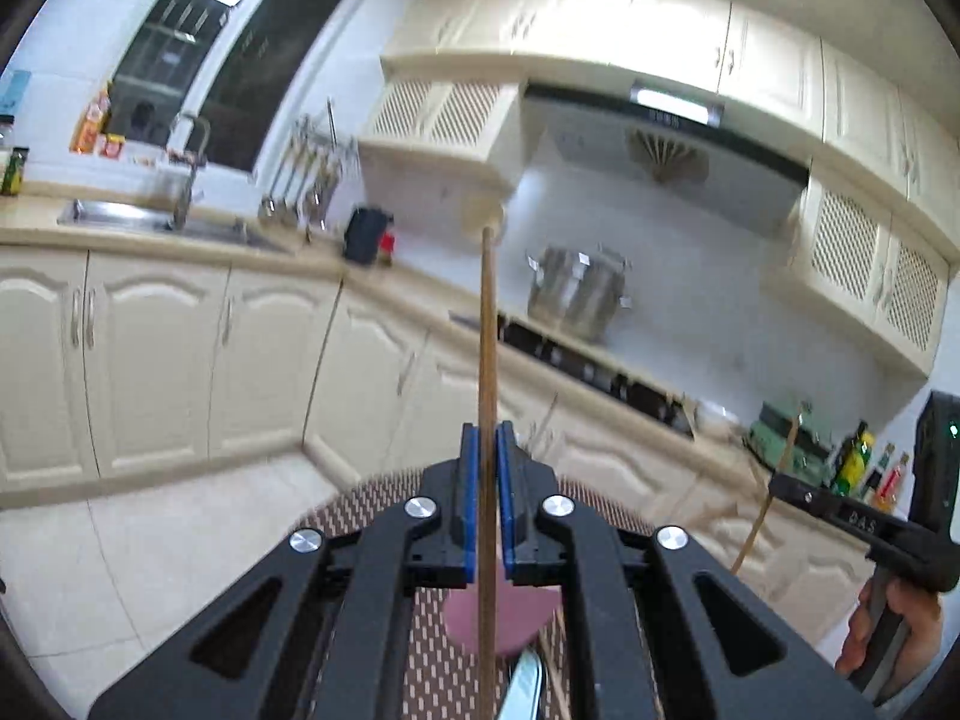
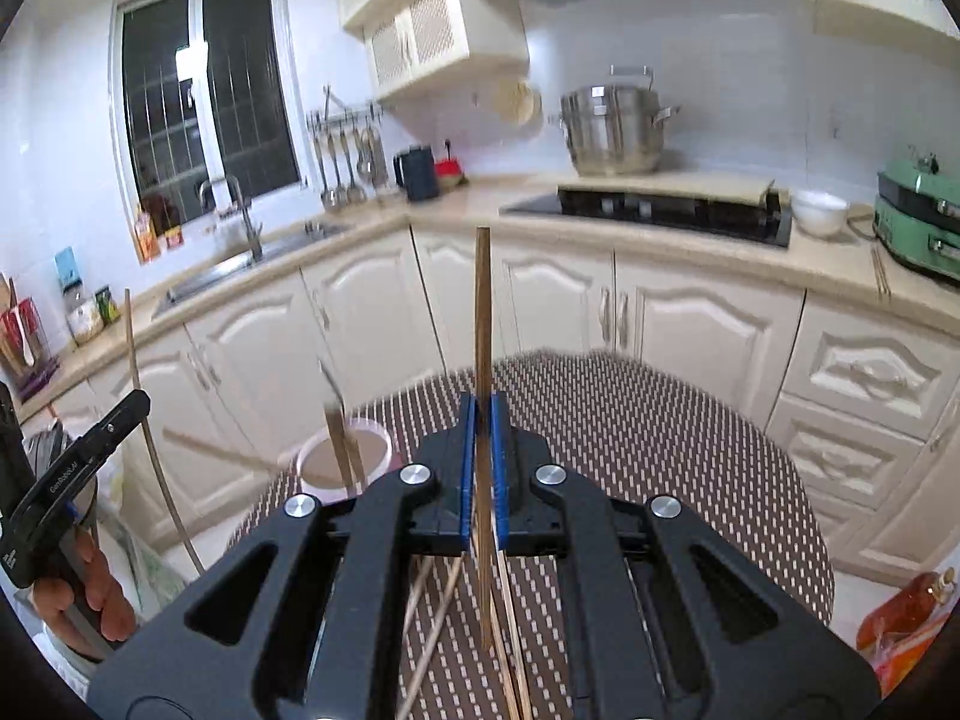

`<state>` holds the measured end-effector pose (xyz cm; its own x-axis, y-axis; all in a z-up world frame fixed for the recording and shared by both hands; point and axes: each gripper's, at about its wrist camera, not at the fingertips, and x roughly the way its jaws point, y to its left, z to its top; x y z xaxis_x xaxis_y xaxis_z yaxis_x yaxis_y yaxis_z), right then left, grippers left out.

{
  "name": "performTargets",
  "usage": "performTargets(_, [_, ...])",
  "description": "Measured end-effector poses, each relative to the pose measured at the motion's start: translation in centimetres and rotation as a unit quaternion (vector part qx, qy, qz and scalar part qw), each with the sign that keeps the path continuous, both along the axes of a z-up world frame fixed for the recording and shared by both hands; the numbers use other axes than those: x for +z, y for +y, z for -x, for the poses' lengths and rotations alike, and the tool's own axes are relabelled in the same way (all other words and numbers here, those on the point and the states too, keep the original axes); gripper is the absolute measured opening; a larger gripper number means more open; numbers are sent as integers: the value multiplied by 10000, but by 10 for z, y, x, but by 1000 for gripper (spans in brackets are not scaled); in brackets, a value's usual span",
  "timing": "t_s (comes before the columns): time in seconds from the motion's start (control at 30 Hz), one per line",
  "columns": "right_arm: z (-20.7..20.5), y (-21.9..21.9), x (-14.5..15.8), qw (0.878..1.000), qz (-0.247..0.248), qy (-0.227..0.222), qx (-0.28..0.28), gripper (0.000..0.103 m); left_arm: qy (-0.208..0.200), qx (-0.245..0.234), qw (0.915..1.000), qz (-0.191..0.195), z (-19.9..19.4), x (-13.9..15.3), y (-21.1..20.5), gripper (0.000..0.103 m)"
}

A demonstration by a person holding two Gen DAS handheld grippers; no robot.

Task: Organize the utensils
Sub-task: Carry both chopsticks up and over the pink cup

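**Chopsticks pinched upright in both grippers above the round table**

Chopstick, brown wood (image 1: 487,360), stands near vertical in the left gripper (image 1: 487,444). Blue pads (image 1: 470,480) pressed together on it, no gap beside the stick. Upper end reaches toward 12 o'clock in the left wrist view; lower end drops past the jaws over a pink cup (image 1: 462,618) on the woven-pattern tabletop (image 1: 360,510). A shiny metal utensil (image 1: 525,684) lies at 6 o'clock, only partly seen; kind cannot be told.

Second chopstick (image 2: 482,312) is clamped the same way in the right gripper (image 2: 483,420), jaws closed tight on it, the stick upright and its lower tip showing below the jaws over the table. More loose chopsticks (image 2: 510,660) lie on the tabletop beneath, toward 6 o'clock. Pink-rimmed cup (image 2: 345,456) sits at 9 o'clock of the right gripper's jaws, near the table edge, with chopsticks (image 2: 339,444) standing in it, blurred.

Each camera catches the other tool: right gripper at 4 o'clock in the left view, its chopstick (image 1: 774,480) bowed by the lens, a hand (image 1: 894,630) on the grip. Left gripper at 8 o'clock in the right view, with the person's hand (image 2: 78,588) wrapped around the handle.

Background: cream cabinets (image 2: 708,324), sink with faucet (image 2: 240,222), black hob (image 2: 654,210) carrying a steel stockpot (image 2: 612,126), green countertop appliance (image 2: 918,228) at 3 o'clock.
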<state>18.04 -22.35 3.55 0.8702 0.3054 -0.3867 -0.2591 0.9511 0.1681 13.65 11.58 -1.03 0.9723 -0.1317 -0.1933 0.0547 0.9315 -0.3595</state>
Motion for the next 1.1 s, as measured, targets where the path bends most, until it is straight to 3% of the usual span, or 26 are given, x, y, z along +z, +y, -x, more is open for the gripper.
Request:
performTargets(0.27, [-8,20,33,9937,-226,-1074,-206,5,-892,414,9949,-238,-30,33,-6,6])
performTargets(0.47, [-12,42,48,9865,-406,-1582,-99,5,-1308,455,9900,-268,-53,45,-14,6])
performTargets(0.73, [-23,80,36,9890,-201,-1425,328,6,-1406,132,9898,-182,-80,39,-26,6])
performTargets(1.1, [-28,90,8,9932,-95,-1070,442,6,-1262,-229,9917,-51,-95,15,-37,6])
